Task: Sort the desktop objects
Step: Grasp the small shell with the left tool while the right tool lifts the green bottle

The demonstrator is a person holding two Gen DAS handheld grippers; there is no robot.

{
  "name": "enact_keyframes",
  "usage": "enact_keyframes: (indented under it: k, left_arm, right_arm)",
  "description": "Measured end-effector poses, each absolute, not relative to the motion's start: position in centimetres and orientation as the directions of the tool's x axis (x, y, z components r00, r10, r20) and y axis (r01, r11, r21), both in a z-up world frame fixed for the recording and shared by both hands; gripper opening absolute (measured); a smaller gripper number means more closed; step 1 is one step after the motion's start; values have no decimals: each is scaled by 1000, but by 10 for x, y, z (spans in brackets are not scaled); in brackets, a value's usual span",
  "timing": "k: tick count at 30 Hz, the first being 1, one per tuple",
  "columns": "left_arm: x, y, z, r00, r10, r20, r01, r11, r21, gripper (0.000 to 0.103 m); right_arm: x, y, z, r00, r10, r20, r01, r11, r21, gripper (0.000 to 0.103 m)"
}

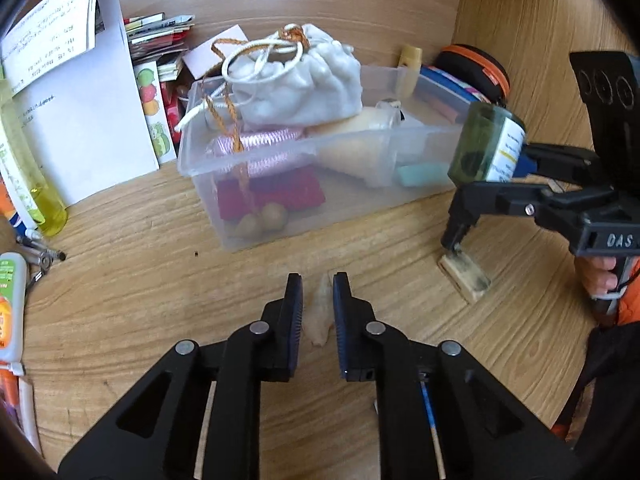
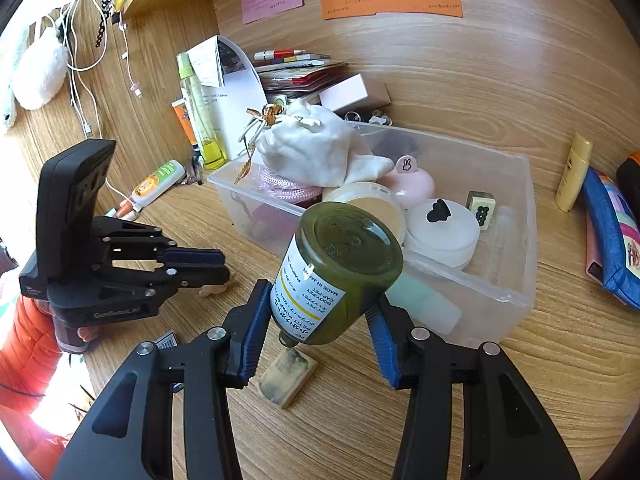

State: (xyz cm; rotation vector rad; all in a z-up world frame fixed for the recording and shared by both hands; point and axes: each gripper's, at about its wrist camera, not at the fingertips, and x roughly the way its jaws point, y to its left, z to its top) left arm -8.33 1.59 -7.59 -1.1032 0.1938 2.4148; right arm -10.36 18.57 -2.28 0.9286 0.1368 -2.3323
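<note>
- Holding a green bottle (image 2: 340, 272), the right tool (image 2: 316, 320) nears the half-filled bin (image 2: 516, 240) at frame centre.
- Left tool (image 1: 316, 312), narrowly open, straddles a pale scrap (image 1: 320, 316); an eraser (image 2: 288, 376) remains on the bench (image 2: 400, 420).

My wooden tabletop (image 2: 400, 420) carries a clear bin (image 2: 516, 264) at the far side and a small block (image 2: 288, 376) near me.
</note>
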Motion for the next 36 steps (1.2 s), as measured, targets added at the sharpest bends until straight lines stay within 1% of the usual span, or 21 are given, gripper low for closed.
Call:
enact_keyframes:
  k: [4, 5, 6, 11, 14, 18, 23, 28, 36]
  left_arm:
    - [-77, 17, -78, -565, 339, -752, -481, -876, -34, 16]
    - [-77, 18, -80, -560, 335, -758, -482, -876, -32, 19]
    - [-78, 18, -82, -545, 334, -769, -485, -874, -36, 20]
    - [-82, 23, -85, -532, 335, -778, -496, -868, -35, 20]
    - [-81, 23, -83, -541, 332, -773, -487, -873, -34, 17]
    - [-77, 14, -76, -589, 331, -737, -448, -893, -44, 17]
    - [-73, 8, -67, -620, 350, -702, -435, -898, -63, 17]
    - [-67, 6, -41, -657, 402, -637, -457, -885, -87, 17]
    - [-81, 26, -14, -680, 455, -575, -504, -860, -84, 17]
  right_arm:
    - [-103, 185, -22, -565, -506, -652, 582, -804, 120, 43]
    - [-102, 186, -22, -566, -506, -651, 582, -804, 119, 43]
    - [-102, 186, -21, -566, -506, -650, 582, -804, 119, 43]
    - [-99, 186, -20, -569, -505, -649, 582, -805, 116, 43]
    - [-99, 186, -19, -573, -504, -646, 580, -807, 115, 43]
    - [-99, 188, -18, -572, -510, -642, 580, -805, 124, 43]
    - [-99, 190, -15, -572, -523, -632, 578, -804, 142, 43]
    - [-98, 195, -7, -582, -544, -604, 575, -801, 168, 43]
    - [-98, 205, 4, -610, -525, -593, 543, -822, 170, 43]
